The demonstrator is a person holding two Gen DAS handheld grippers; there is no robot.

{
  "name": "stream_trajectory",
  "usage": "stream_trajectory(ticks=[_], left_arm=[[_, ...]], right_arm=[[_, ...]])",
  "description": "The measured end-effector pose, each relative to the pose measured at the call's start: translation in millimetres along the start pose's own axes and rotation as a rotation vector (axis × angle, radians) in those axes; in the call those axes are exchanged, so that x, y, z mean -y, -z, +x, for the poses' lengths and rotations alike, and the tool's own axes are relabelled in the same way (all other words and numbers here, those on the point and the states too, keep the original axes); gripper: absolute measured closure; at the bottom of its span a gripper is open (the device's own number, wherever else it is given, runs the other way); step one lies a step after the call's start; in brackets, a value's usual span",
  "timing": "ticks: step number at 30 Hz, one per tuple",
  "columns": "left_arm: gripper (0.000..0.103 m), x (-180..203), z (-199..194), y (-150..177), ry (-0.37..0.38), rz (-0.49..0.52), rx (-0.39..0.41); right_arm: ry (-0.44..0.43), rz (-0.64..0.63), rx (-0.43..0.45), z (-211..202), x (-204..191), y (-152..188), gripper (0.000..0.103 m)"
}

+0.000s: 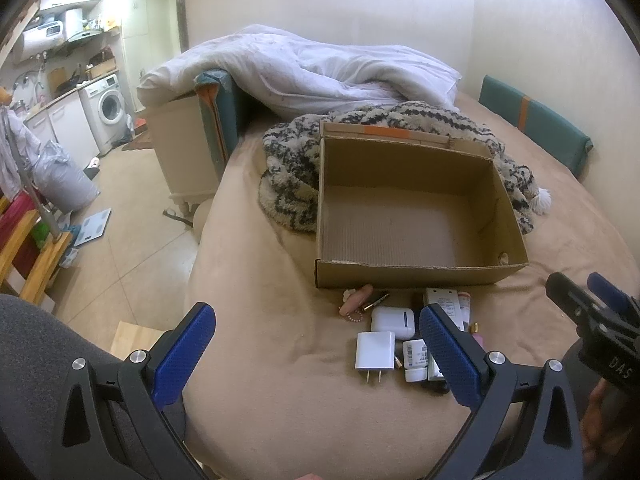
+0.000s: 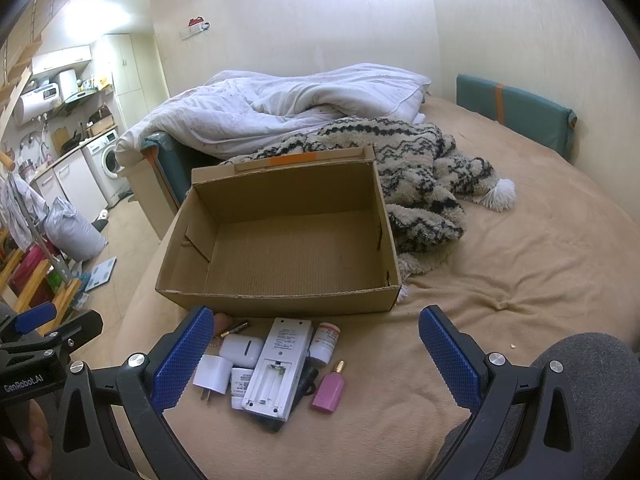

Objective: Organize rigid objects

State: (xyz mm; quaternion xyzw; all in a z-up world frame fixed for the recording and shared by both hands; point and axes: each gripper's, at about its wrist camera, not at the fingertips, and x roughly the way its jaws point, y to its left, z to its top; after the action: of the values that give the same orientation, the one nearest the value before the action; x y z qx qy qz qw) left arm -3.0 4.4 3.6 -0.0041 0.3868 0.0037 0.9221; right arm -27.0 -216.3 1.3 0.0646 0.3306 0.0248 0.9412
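Nothing's in the cardboard box [image 2: 288,240] yet; the small stuff sits clustered on the bed just in front of its near wall. I'd grab the remote [image 2: 280,364] first since it lies on top, pinching across its narrow sides. Right tool [image 2: 316,354] hovers wide open over the pile, left tool [image 1: 316,354] equally wide, slightly left.

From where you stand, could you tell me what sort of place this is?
Most likely a small studio flat: a bed with a rumpled white duvet fills the room, and a washing machine sits under a kitchen counter nearby.
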Motion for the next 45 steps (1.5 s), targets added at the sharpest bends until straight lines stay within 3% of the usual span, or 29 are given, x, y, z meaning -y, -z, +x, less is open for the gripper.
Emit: stream_trajectory(ticks=[45], left_arm=[[0.001,2.3,-5.2,-3.4,0.007,0.005,0.001]], right_arm=[[0.015,-0.01,0.004,-1.4,-3.3,2.5,0.0]])
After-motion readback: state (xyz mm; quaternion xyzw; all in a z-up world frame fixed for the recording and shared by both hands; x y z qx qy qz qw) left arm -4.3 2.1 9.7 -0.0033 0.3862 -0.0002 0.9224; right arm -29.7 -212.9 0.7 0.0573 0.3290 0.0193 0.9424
